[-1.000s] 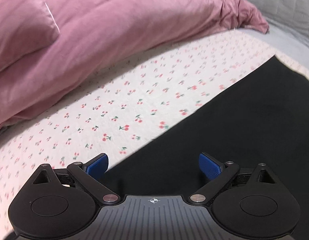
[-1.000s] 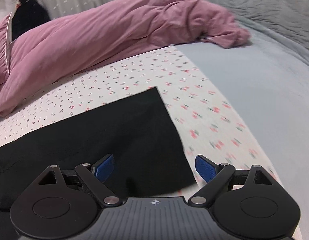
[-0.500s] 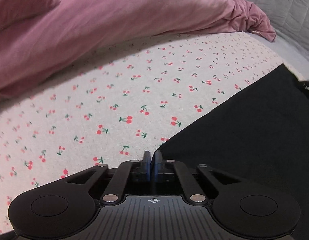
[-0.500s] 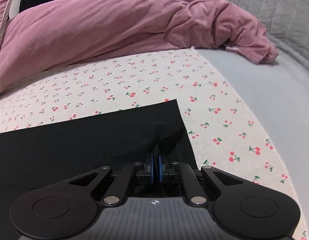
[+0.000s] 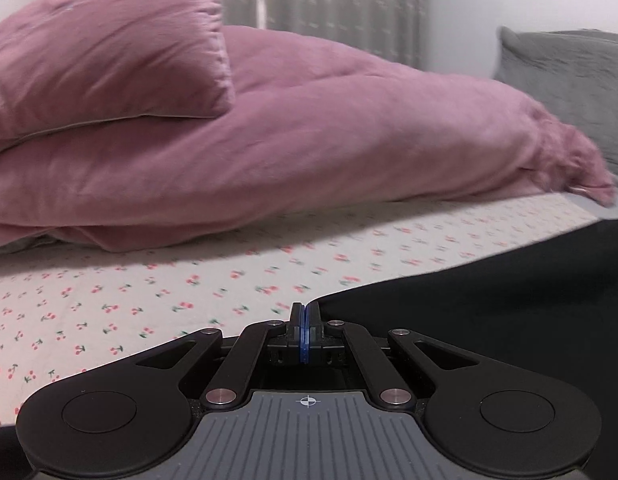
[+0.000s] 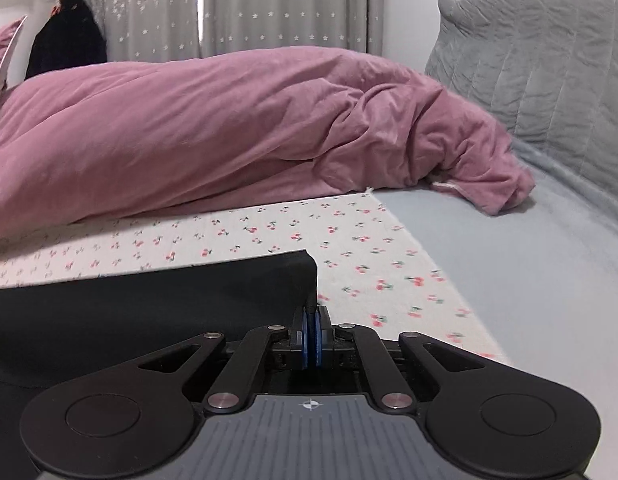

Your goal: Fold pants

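Both grippers are fully closed on the black pants (image 6: pixel 157 308). The right gripper (image 6: pixel 311 322) pinches a raised corner of the cloth between its blue pads; the left gripper (image 5: pixel 304 320) clamps the edge at its tips. Pants spread leftward from the right jaws and rightward from the left jaws, across the cherry-print sheet (image 5: pixel 149 292).

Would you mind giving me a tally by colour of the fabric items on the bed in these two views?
Pink: 2, the pillow and the duvet
Black: 1, the pants
Grey: 1, the quilted cover
Cherry-print white: 1, the sheet
Pale blue: 1, the sheet
Total: 6
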`<state>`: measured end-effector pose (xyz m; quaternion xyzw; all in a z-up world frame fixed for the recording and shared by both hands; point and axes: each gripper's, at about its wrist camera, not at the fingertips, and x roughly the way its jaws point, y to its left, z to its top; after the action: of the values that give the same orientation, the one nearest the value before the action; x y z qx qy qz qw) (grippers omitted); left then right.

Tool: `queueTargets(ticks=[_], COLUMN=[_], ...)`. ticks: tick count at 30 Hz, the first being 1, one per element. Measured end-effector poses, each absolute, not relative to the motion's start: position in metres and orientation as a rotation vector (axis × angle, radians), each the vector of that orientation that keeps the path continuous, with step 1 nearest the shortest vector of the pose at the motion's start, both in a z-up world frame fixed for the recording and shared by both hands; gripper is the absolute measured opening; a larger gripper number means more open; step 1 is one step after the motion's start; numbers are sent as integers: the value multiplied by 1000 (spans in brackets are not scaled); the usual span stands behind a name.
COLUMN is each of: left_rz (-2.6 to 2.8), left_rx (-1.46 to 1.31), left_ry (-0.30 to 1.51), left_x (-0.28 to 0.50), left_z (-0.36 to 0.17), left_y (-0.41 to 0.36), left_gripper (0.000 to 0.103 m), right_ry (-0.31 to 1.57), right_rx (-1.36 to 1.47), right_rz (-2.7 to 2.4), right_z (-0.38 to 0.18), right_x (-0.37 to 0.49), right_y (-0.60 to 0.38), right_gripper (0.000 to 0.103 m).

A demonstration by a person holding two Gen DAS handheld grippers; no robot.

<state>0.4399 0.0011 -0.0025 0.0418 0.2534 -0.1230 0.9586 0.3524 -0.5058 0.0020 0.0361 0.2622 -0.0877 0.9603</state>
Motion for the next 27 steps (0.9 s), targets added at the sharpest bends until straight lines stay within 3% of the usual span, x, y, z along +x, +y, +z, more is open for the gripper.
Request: queueTargets(ticks=[2,4,6,8,10,11,12,16,19,20,21,22,27], left_rz=[-182,-108,-89,-105,-148,-163,-184,-293,-369,-387,-400,-405,-396], left_rx=[116,129,141,118,90,91,101,151,182,210,245,273,282], left_ry=[485,502,574,571,574,575,571,578,594,594,598,608,662], left_x=[447,460,472,469,460,453,444,406,382,376,373,372,380], left_z=[-14,-28,-35,-29,-19,-14,-9,0,-2,-5,-9,-15,-35], left_y=[-8,-15,-18,-15,-12,-12,-13,-25,-34,-38,-42,-45,-42], left_gripper=[0,2,7,14,51,58,63,64,65,65,66,66,68], right_ry=[558,580,586,578,599,615,632,728,756,744,738,738,667], right_rx=[105,112,110,118,144,166,191,316,400,407,405,437,583], right_rz=[-189,-207,-220,-212,-216,-224,-231,-249,-207,-191,-170,-134,-140], right_z=[-11,-16,-13,-7,-3,-3,-5,-19,-35,-38,-41,-43,-32], right_x=[369,372,367,353,340,333,327,303,291,289,289,291,296], right_y=[-504,-501,-501,-507,-518,-524,-529,-547,-549,-547,-545,-547,-582], right_gripper=[8,19,51,59,59,60,61,62,51,38,8,4,2])
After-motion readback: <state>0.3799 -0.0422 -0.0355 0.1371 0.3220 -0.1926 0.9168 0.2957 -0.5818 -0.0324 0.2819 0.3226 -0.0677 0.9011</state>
